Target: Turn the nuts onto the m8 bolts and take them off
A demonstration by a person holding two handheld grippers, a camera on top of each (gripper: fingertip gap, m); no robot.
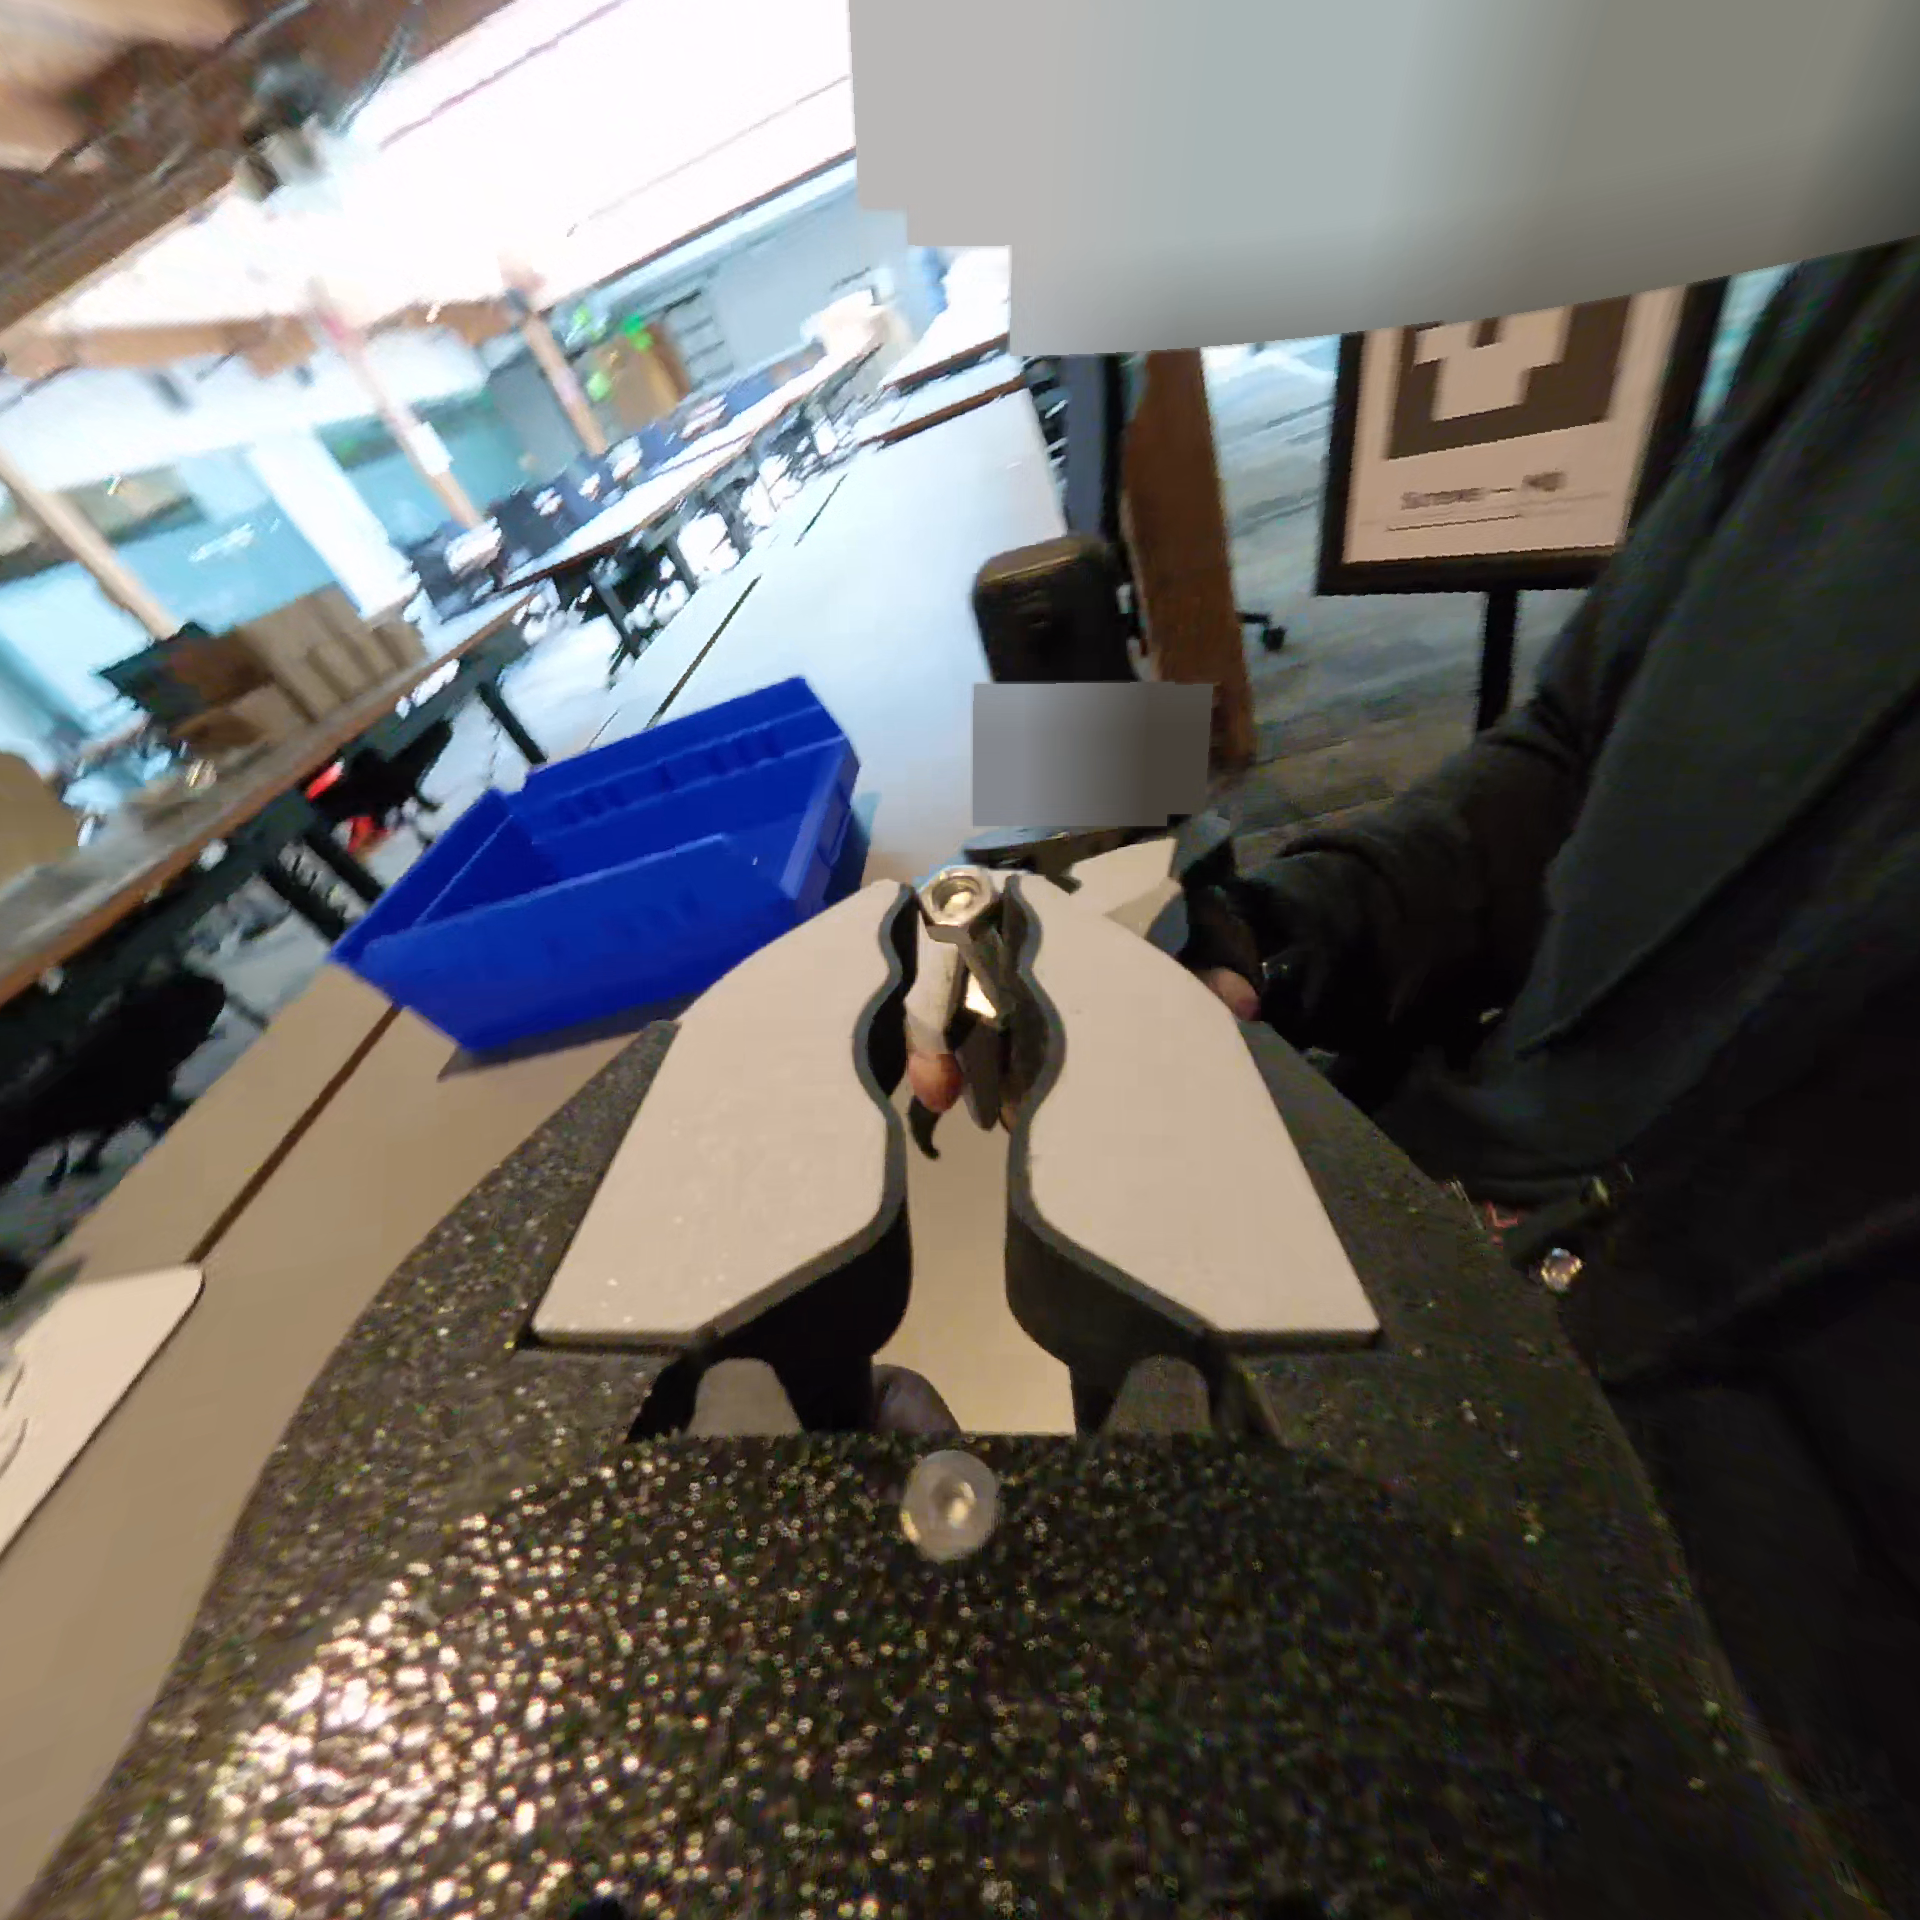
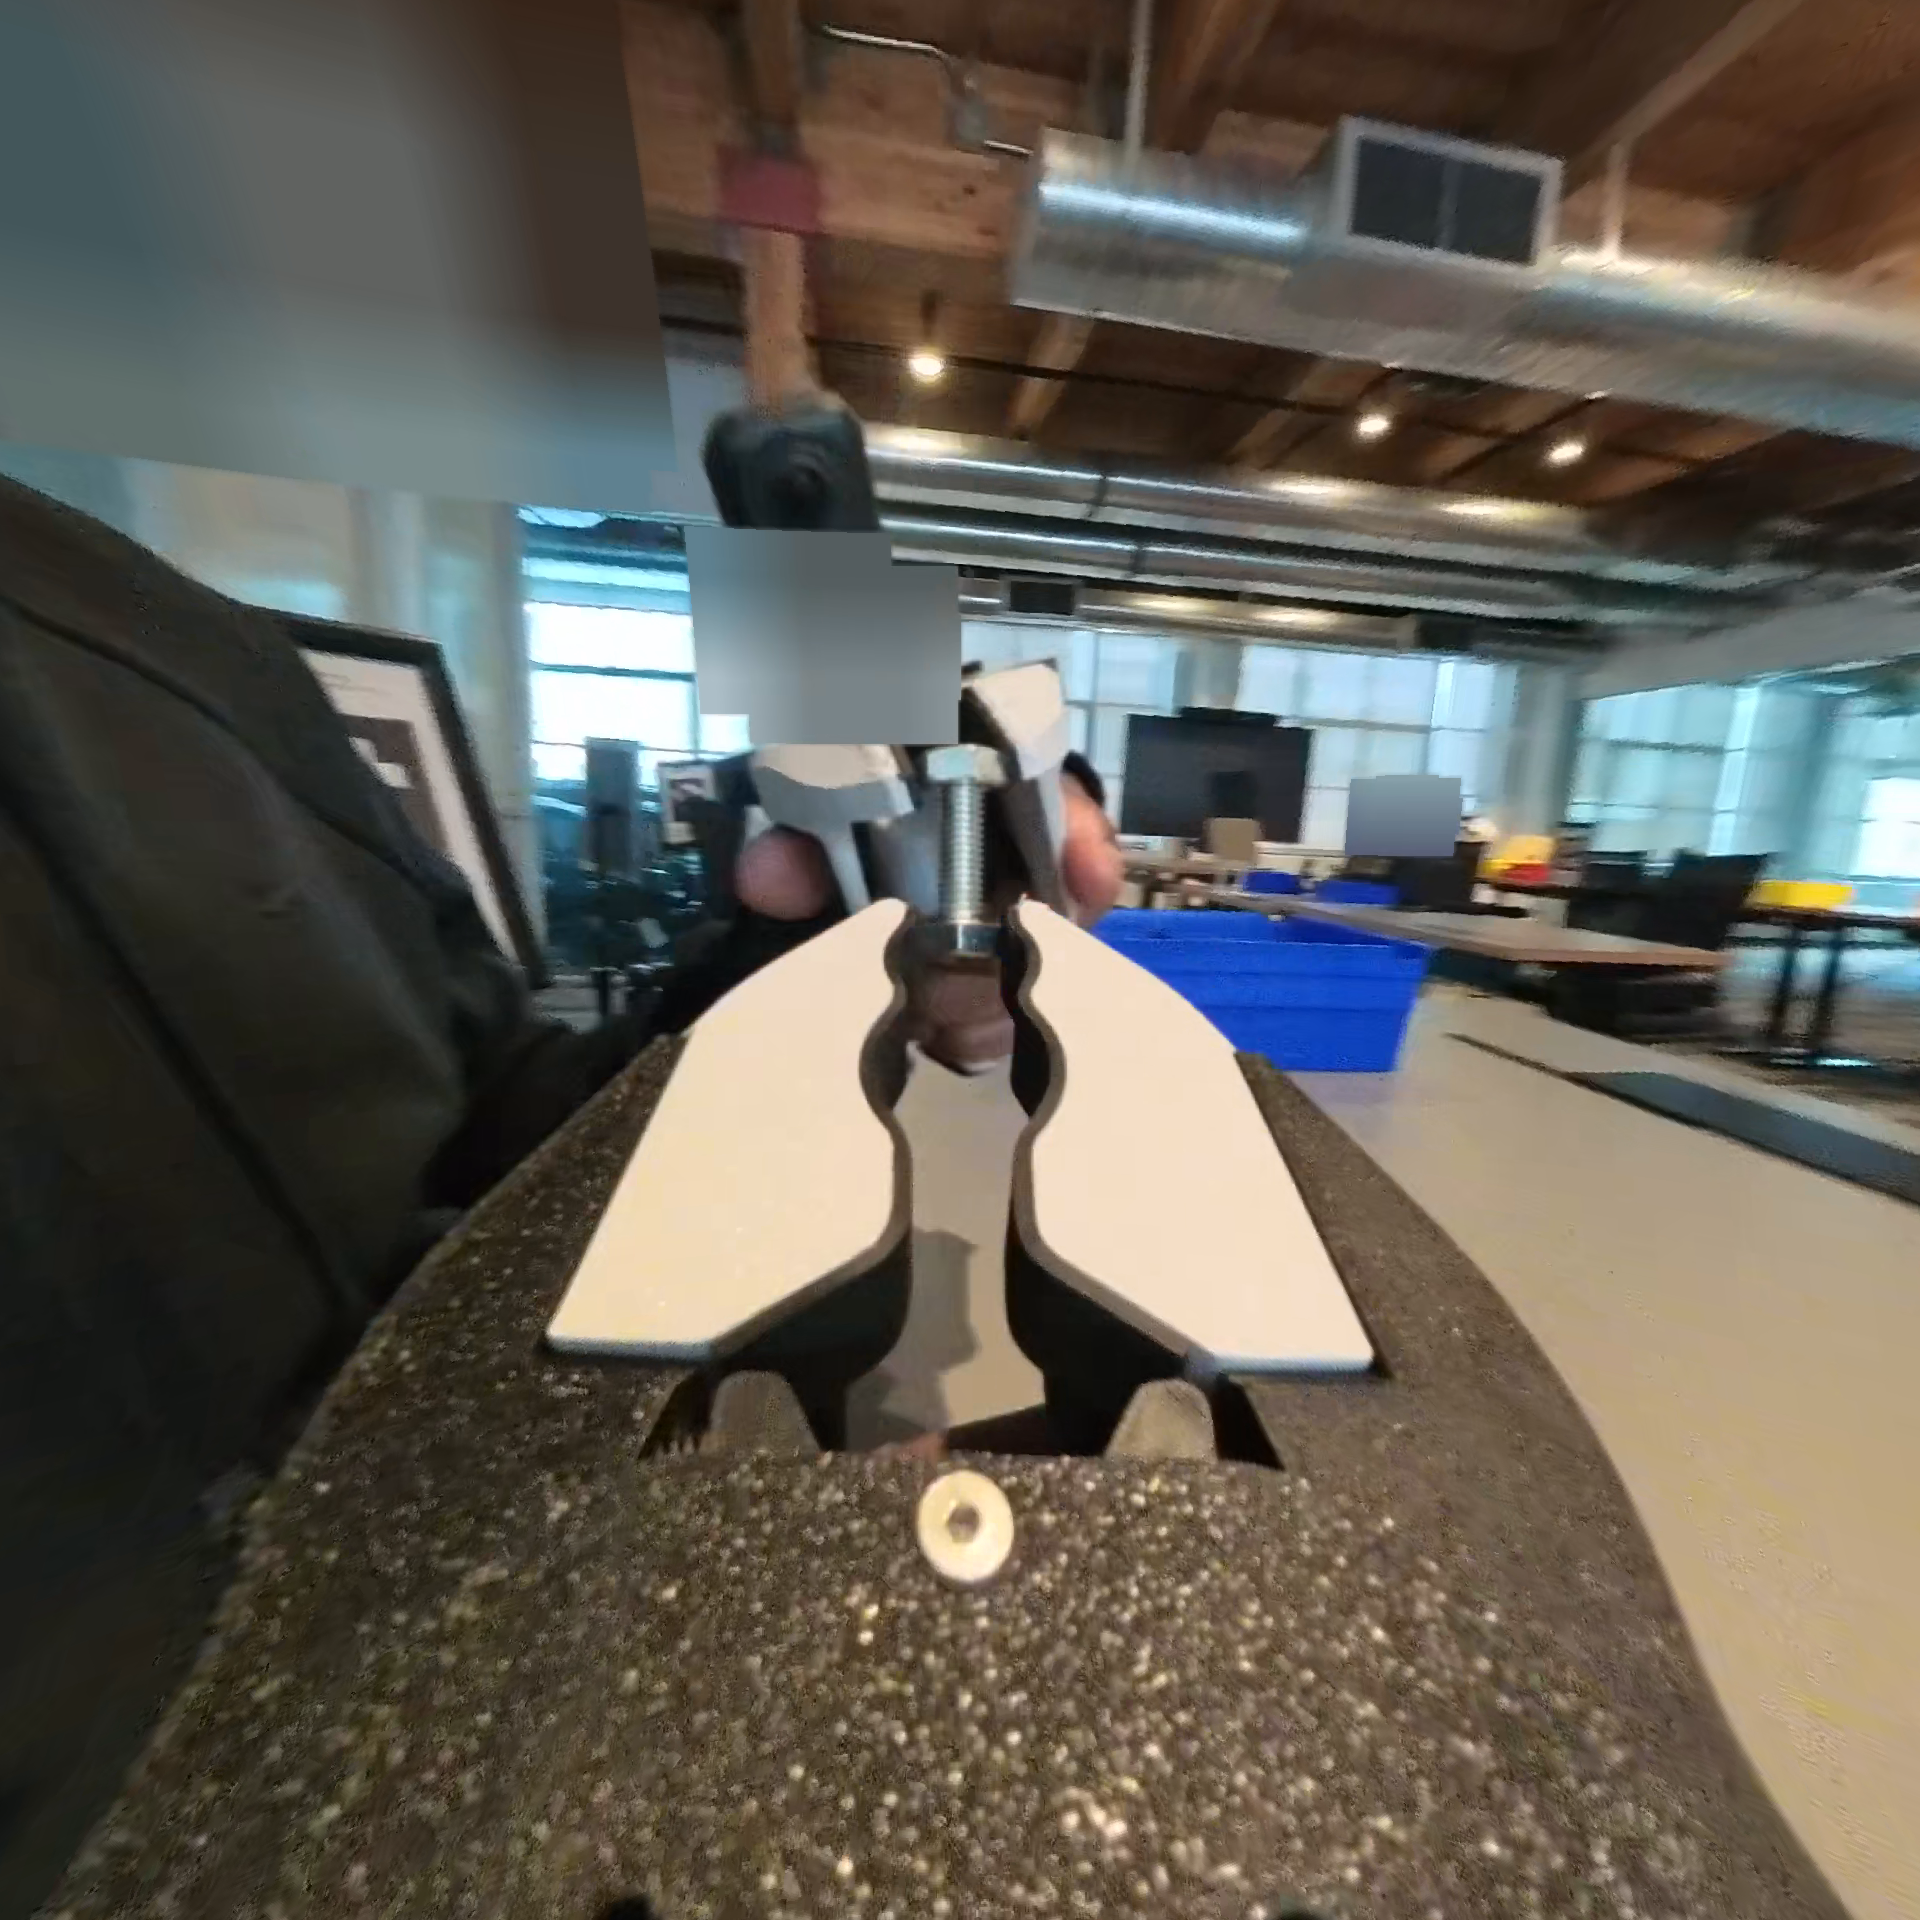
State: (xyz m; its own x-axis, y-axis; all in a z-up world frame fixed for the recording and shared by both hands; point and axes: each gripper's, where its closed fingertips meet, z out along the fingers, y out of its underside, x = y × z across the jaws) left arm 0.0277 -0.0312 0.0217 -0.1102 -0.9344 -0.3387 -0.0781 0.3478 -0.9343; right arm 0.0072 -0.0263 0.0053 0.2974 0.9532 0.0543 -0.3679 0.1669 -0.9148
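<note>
We hold both tools up above the worktop (image 2: 1558, 1299), tip to tip. In the left wrist view, our left tool (image 1: 961, 899) pinches the hex head of the bolt (image 1: 958, 902) between its tips, and the shank runs away from the camera toward the right tool (image 1: 992, 1039) beyond. In the right wrist view, our right tool (image 2: 958, 935) is pressed onto the nut (image 2: 961, 935), which sits at the near end of the bolt (image 2: 961, 852); the threaded shank stands upright, its head gripped by the left tool (image 2: 966, 769) above. How far the nut is threaded on we cannot tell for sure, as our fingers (image 2: 961, 1013) blur behind it. A blue bin (image 1: 623, 883) rests on the worktop toward its far edge, well apart from the tools
</note>
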